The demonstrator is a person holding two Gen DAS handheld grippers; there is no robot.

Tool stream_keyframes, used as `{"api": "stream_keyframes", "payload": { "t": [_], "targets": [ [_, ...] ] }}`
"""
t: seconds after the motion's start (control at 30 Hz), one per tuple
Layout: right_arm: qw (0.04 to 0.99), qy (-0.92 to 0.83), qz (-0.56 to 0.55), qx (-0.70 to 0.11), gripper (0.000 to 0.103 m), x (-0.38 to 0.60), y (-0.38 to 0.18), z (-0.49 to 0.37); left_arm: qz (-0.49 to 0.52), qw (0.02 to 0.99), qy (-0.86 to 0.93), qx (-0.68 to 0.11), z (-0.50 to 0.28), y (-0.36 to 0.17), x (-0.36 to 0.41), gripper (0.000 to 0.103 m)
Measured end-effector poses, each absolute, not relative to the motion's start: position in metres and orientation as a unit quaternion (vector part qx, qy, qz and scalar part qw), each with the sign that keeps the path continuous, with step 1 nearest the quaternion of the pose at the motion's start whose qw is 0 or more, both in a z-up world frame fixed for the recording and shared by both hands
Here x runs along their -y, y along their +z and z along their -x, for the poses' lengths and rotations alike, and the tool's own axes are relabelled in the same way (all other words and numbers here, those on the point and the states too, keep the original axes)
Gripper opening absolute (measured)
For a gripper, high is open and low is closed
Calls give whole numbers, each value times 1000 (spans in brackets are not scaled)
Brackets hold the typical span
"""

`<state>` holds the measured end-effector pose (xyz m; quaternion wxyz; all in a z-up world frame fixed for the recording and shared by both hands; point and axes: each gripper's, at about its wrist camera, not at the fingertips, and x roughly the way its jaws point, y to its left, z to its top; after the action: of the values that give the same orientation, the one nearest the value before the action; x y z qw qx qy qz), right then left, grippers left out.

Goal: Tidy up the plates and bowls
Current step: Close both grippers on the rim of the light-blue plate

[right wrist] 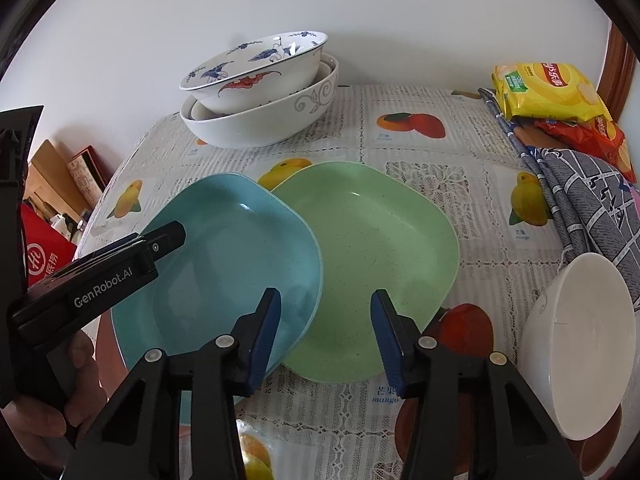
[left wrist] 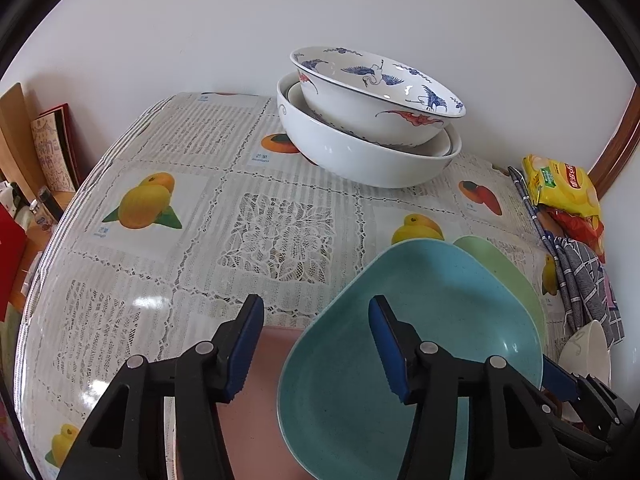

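**A:** ok so going left to right, what's on the table (right wrist: 460, 184)?

**B:** Far left-ish against the wall there's a stack of bowls: a big white bowl (right wrist: 256, 124) with a crane-painted bowl (right wrist: 256, 68) sitting tilted inside it. Nearer, the left gripper (left wrist: 316, 344) hangs over the spot where a pink plate (left wrist: 264, 400) lies under a blue plate (left wrist: 420, 320). Its jaws are partway apart, one pad over the pink plate, the other over the blue one's hollow. Whether a pad actually touches anything, can't tell.

**A:** and the blue one overlaps the green?

**B:** Yep, blue plate's right edge lies on top of the green plate (right wrist: 380, 248). The right gripper (right wrist: 326, 338) straddles that overlap, jaws also half open, left pad above the blue rim, right pad above the green plate's near part. Not clamped on anything as far as I can see.

**A:** further right?

**B:** A small white bowl (right wrist: 580, 344) tipped on its side near the right edge, a checked cloth (right wrist: 592, 196) behind it, and snack bags (right wrist: 548, 92) at the far right corner.
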<state>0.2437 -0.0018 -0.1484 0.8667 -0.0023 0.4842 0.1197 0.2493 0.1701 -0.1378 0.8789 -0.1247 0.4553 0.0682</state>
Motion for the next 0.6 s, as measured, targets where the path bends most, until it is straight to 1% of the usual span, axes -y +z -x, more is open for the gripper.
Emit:
{"api": "stream_keyframes", "payload": {
  "t": [0.1,0.17,0.27,0.37,0.6],
  "targets": [
    [867,120,9,-483,39,-3,-149,-244,126,879,68,-455,-249,-137,-172,46],
    [866,120,11,-485,31,-6,-151,-245,127,879,68,-455,-247,-137,-174,42],
    [867,124,7,-483,21,-8,-151,-245,127,879,66,-454,-244,-137,-175,36],
    [868,126,10,-479,18,-13,-150,-244,122,878,61,-458,-241,-137,-174,25],
    [876,116,18,-468,16,-16,-146,-240,133,877,54,-458,-231,-135,-178,21]
  ]
}}
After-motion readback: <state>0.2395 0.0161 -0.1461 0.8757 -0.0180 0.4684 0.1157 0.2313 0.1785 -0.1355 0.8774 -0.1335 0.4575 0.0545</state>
